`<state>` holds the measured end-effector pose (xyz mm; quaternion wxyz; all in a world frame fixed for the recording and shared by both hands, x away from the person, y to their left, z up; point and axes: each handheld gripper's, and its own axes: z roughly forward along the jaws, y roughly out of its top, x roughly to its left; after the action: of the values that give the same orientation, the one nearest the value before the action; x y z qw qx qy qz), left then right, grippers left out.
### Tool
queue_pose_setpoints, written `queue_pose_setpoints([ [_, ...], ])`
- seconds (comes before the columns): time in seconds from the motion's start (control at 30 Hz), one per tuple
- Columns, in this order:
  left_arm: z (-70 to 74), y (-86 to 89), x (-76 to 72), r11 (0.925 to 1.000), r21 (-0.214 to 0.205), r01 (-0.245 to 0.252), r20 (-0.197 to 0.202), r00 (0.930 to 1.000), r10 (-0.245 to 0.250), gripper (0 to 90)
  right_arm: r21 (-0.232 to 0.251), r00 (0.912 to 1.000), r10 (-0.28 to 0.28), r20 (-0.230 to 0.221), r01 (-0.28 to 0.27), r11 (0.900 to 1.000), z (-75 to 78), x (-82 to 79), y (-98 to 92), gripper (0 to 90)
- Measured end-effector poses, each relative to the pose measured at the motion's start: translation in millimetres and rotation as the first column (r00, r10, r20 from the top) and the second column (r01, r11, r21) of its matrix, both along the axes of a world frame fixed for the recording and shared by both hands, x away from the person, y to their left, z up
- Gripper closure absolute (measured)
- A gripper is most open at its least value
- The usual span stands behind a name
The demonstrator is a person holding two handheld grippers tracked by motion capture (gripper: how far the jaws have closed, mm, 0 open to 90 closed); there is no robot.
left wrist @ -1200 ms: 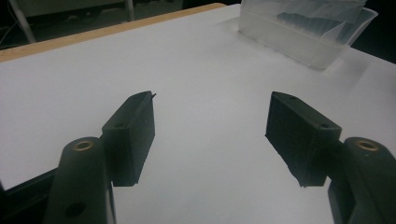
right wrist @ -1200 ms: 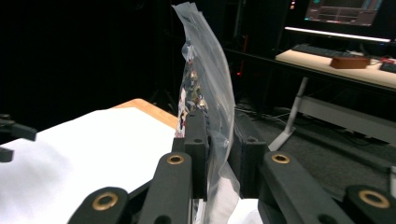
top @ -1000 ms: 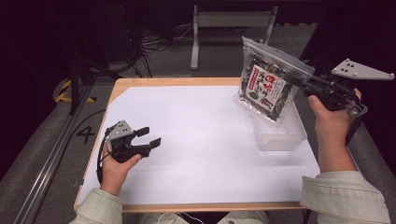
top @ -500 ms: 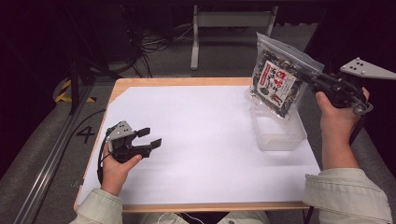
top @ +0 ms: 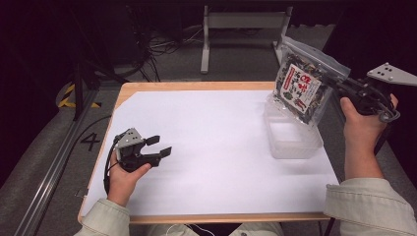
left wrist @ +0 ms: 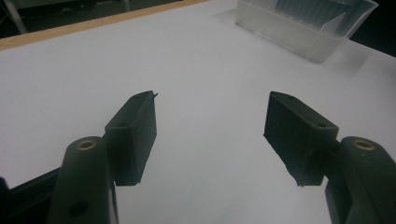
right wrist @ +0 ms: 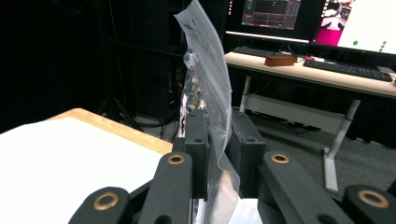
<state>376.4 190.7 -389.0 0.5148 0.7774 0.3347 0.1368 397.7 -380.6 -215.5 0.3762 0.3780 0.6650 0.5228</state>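
A clear plastic bag (top: 302,91) with a red-and-white label and dark contents hangs tilted in the air, above the far right part of the table. My right gripper (top: 339,83) is shut on its sealed edge. In the right gripper view the jaws (right wrist: 218,126) pinch the film of the bag (right wrist: 205,70), which rises upright between them. Below the bag a clear plastic container (top: 292,137) stands on the white sheet. My left gripper (top: 161,145) rests at the near left of the sheet, open, with nothing between its jaws (left wrist: 210,107). The container (left wrist: 303,28) lies far ahead of it.
A white sheet (top: 211,132) covers the wooden table (top: 196,86). Cables and a metal stand lie on the floor behind it, and a rail runs along the left. A desk (right wrist: 327,74) with monitors and keyboards stands beyond the table.
My right gripper has carried the bag a little to the right, towards the table's right edge. The left gripper has stayed where it was.
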Motion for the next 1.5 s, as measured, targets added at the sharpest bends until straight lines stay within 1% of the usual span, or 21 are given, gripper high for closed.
queue_pose_setpoints([
  [0.13, -0.1, -0.1, -0.1, 1.0000, -0.003, -0.001, -0.002, 1.0000, 0.001, 35.1, -0.005, 1.0000, -0.003, 0.000, 0.003, 1.0000, -2.4, 0.1, -1.8, 78.7],
  [0.23, 0.0, 0.0, 0.0, 1.0000, 0.005, 0.004, 0.000, 1.0000, -0.004, 35.3, -0.006, 1.0000, -0.008, 0.002, 0.008, 1.0000, -4.2, 0.8, -2.3, 78.7],
  [0.37, 0.2, 0.0, -0.6, 1.0000, 0.003, 0.000, 0.003, 1.0000, 0.000, 36.1, -0.014, 0.9999, -0.015, -0.002, 0.015, 0.9998, -7.7, 1.9, -2.7, 78.7],
  [0.7, -0.5, -1.1, -0.7, 1.0000, 0.002, -0.001, 0.000, 1.0000, 0.001, 36.4, -0.033, 0.9997, -0.025, 0.004, 0.025, 0.9992, -10.2, 0.4, -5.4, 78.7],
  [0.9, -0.7, -0.7, -0.4, 1.0000, 0.006, 0.001, 0.002, 1.0000, -0.001, 36.5, -0.034, 0.9999, -0.010, -0.011, 0.010, 0.9994, -18.0, 0.8, -3.7, 78.6],
  [1.0, -0.6, -0.1, -0.5, 1.0000, 0.001, -0.002, 0.000, 1.0000, 0.002, 36.5, -0.045, 0.9998, -0.015, -0.014, 0.014, 0.9989, -22.5, 1.6, -3.2, 78.6],
  [1.2, -0.9, -0.2, -0.5, 1.0000, 0.005, -0.003, 0.001, 1.0000, 0.003, 36.5, -0.031, 0.9997, -0.019, -0.017, 0.018, 0.9994, -28.6, 2.1, -7.3, 78.6],
  [1.5, -1.0, -0.7, -1.0, 1.0000, 0.008, -0.006, -0.004, 1.0000, 0.006, 36.6, 0.007, 0.9995, -0.003, -0.033, 0.003, 1.0000, -46.2, 4.4, -11.1, 78.6],
])
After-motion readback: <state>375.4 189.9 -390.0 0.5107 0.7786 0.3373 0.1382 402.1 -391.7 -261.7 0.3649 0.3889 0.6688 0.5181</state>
